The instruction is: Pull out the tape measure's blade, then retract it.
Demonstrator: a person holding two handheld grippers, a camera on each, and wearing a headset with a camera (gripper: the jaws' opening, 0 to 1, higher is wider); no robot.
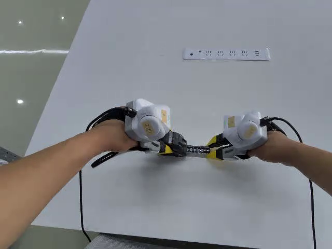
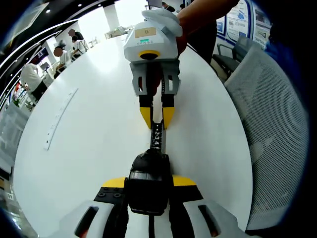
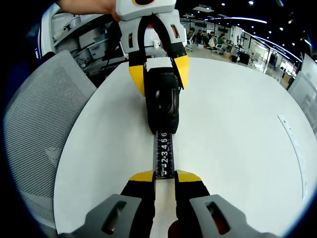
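Tape measure [image 3: 162,101] pinched by left tool [image 2: 148,181], blade [image 3: 164,153] by right tool [image 3: 164,176], over white table [image 1: 207,88].

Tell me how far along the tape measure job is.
Done: left gripper shut on the tape measure case, right gripper shut on the blade near its end. In hand: probably the pull, only a short numbered stretch out. Left: pulling further, then retracting.

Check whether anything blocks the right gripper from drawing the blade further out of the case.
Nothing visible does. The left gripper holds the tape measure case, the right gripper pinches the blade, and the power strip lies well off the pull line, toward the table's far edge.
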